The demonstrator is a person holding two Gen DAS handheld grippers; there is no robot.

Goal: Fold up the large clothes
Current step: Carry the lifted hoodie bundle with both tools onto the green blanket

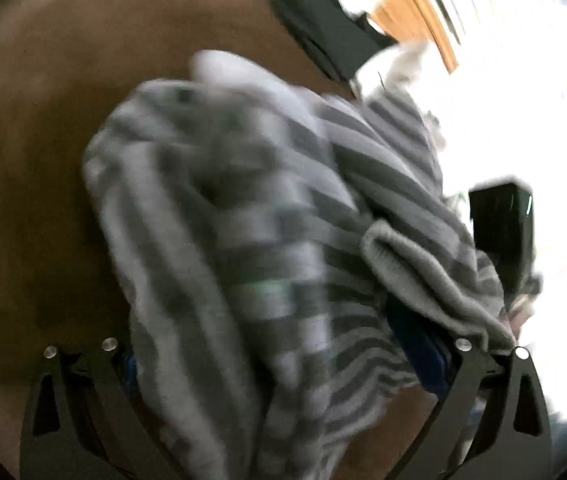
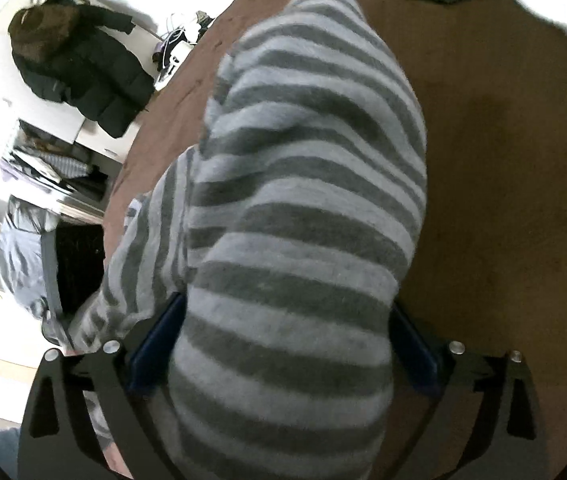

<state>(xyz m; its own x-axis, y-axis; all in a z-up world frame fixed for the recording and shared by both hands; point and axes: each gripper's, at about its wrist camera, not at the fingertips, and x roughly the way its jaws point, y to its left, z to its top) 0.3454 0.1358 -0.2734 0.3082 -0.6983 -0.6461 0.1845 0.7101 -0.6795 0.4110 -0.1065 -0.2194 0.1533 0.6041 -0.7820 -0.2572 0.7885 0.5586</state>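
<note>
- Left wrist view: your left gripper is spread wide, and the striped sweater passes between the fingers without being pinched. The sweater lies heaped on the brown table, filling the frame's middle. Its long axis runs from the bottom centre toward the upper right. The picture is blurred, so a hurried pinch could catch several layers.
- Right wrist view: your right gripper is also spread, with sweater bulging between the blue pads, which do not look clamped on it. The fabric runs from bottom centre up to top centre. Unheld, it could slump and undo the fold.
</note>
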